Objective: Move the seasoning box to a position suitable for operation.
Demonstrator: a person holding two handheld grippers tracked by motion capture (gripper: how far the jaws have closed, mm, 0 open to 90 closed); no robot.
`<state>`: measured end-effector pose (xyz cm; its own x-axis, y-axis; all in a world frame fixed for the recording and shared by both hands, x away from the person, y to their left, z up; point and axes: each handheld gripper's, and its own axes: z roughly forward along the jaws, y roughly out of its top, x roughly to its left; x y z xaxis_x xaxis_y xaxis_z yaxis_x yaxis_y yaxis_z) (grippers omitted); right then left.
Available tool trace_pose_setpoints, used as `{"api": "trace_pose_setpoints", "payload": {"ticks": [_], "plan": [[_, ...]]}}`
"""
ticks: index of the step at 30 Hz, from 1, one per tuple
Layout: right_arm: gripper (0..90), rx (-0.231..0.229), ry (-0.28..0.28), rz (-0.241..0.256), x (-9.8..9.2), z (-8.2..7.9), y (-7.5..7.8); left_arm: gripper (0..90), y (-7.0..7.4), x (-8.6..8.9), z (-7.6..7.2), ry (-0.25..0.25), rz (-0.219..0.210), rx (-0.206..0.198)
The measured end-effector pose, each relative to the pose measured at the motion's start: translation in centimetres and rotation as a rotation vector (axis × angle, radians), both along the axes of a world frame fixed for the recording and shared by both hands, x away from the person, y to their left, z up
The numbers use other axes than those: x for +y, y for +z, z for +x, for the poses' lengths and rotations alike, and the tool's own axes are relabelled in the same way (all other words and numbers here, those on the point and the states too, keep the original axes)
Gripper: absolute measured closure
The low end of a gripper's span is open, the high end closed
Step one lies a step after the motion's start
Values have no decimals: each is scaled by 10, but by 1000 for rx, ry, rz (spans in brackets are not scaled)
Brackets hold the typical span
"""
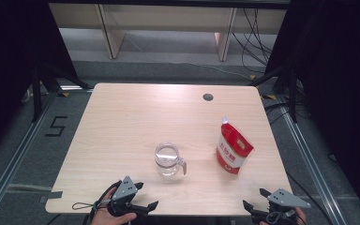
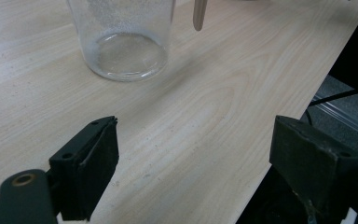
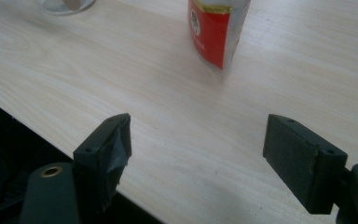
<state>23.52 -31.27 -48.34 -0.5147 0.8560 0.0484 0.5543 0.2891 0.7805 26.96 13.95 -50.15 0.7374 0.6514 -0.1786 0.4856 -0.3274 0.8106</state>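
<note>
A glass jug [image 1: 170, 161] stands upright near the middle of the pale wooden counter [image 1: 131, 122], empty as far as can be seen, with its handle turned toward the right front. To its right, well apart from it, a red and white pouch [image 1: 233, 148] stands on the counter, leaning a little, its spout at the top.

The left claw [image 1: 146, 195] sits at the front edge of the counter, just in front of the jug and a little to its left (a hand grips it from below). Its jaws stand wide apart with nothing between them. In the left gripper view the foot of the jug [image 2: 123, 46] lies ahead of the left claw [image 2: 193, 154], near but not touching.

The right claw [image 1: 254, 199] is at the front right corner of the counter, also spread wide and empty. In the right gripper view the pouch [image 3: 216, 28] stands ahead of the right claw [image 3: 198, 149], apart from it, over bare wood.
</note>
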Motion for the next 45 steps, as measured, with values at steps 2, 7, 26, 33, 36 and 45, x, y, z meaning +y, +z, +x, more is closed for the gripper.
{"api": "trace_pose_setpoints", "payload": {"ticks": [2, 7, 26, 33, 36, 45], "plan": [[242, 6, -10, 9, 0, -1, 0, 157, 0, 0, 0, 2, -12, -1], [242, 3, 13, 3, -1, 1, 1, 193, 2, -4, 0, 17, -18, -5], [240, 17, 12, 29, 2, 0, -1, 393, 7, -56, 16, -24, 22, -63], [240, 19, 55, 20, 3, 1, -2, 457, 5, -80, 28, -21, 17, -75], [240, 42, 45, 38, 6, 0, -2, 481, 3, -88, 34, 9, 7, -80], [246, 13, 86, 21, 6, 2, -3, 511, 1, -111, 43, 52, 20, -105]]}}
